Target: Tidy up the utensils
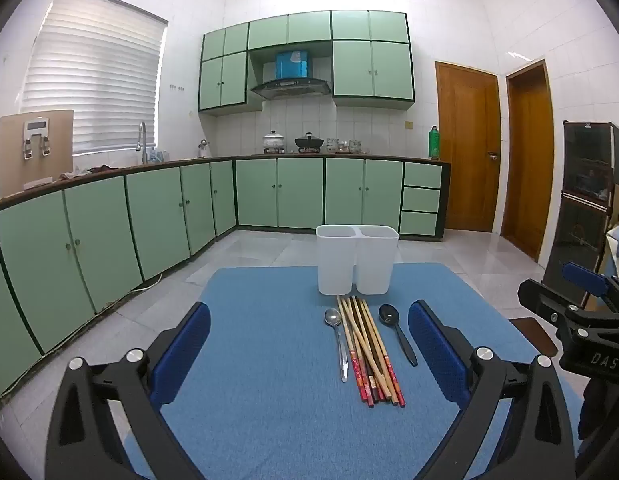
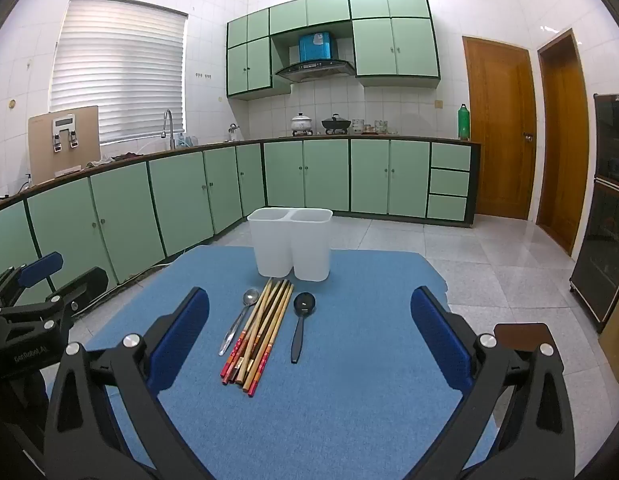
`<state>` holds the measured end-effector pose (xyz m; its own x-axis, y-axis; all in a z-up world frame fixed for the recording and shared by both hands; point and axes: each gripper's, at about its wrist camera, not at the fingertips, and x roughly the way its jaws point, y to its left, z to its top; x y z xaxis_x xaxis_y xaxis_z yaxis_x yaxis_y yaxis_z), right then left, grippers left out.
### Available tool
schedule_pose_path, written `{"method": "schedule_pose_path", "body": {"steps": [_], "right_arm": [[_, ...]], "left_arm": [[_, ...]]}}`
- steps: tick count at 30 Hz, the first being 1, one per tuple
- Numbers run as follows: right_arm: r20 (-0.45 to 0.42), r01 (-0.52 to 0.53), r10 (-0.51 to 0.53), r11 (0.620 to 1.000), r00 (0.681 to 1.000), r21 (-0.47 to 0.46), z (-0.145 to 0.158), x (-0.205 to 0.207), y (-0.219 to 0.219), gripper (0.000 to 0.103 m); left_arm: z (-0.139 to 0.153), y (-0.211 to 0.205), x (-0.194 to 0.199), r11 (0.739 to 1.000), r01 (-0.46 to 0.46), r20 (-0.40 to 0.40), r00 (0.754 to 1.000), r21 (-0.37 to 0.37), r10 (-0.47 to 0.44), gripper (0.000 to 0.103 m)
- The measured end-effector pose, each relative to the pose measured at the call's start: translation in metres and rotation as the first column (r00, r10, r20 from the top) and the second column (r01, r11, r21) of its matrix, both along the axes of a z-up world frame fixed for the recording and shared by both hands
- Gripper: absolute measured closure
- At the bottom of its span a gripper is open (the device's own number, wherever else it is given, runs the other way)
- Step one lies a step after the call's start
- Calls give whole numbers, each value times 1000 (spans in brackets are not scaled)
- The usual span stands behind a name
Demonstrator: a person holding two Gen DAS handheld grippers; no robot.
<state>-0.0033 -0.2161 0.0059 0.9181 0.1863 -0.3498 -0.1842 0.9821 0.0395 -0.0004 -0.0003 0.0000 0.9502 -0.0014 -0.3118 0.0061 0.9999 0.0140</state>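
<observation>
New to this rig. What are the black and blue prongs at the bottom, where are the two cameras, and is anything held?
No robot arm: a person holds a two-finger gripper in each hand, with a fisheye camera on each looking along its fingers. One picture is from the left gripper, the other from the right gripper. Both are open and hold nothing. On the blue mat lie a metal spoon, a bundle of chopsticks and a black spoon, before an empty white two-compartment holder.

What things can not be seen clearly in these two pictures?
- Inside of the white two-part holder: both views, hidden by its own walls.
- Number of chopsticks: both views, they overlap.
- Print on the chopstick ends: too small.
- Table under the blue mat: covered.
</observation>
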Motion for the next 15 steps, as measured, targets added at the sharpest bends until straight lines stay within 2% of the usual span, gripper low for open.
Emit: {"method": "schedule_pose_path", "body": {"steps": [15], "right_arm": [[1,3,-3,1000,1000,0,-1,0,0,5]], "left_arm": [[2,-5,-4,1000,-4,3,1000,-2,4,6]]}}
